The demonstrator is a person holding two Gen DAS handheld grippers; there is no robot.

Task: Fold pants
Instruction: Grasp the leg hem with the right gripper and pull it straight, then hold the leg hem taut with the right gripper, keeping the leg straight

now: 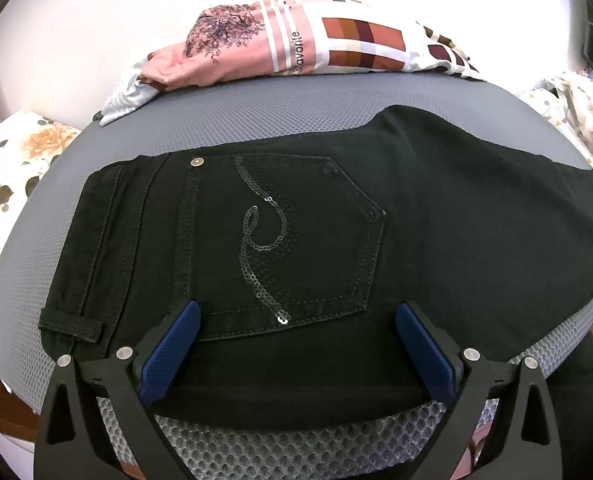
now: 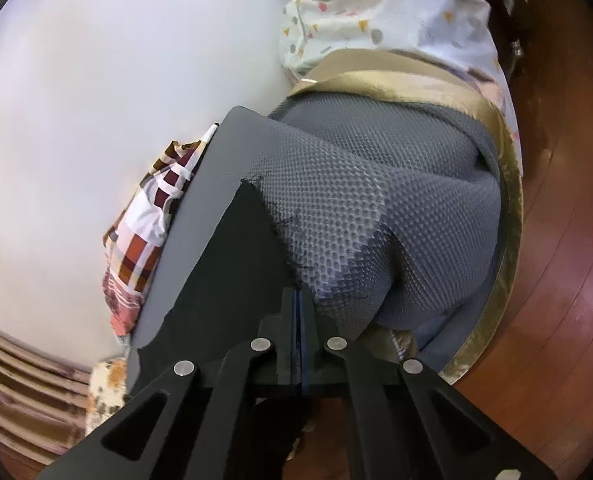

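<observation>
The left gripper (image 1: pixel 296 340) sits at the bottom centre of its view with its blue pads (image 1: pixel 176 340) spread wide and nothing between them, poised over the near edge of the black jeans (image 1: pixel 436 240). The jeans lie flat across the grey mesh cushion (image 1: pixel 256 100), waistband toward the left of the frame, the sequinned back pocket (image 1: pixel 284 240) just above the open jaws, the legs running off to the right. In the right wrist view the right gripper (image 2: pixel 298 312), low in the centre, is closed tight on a frayed edge of the same black denim (image 2: pixel 232 280), which looks to be the leg hem. The risks, as I judge them: only a thin strip of fabric sits in that pinch, so a quick pull could slip it free and drop the leg in a heap. With the left jaws holding nothing, the waist end is unanchored and could slide on the cushion, skewing the fold. The cushion's cover is loose and rumpled at the right of that view, and could bunch under a dragged leg. The patchwork-print cloth (image 1: pixel 296 32) at the top of the left view and the confetti-print fabric (image 2: pixel 396 12) at the upper right of the right view lie near enough to snag.
</observation>
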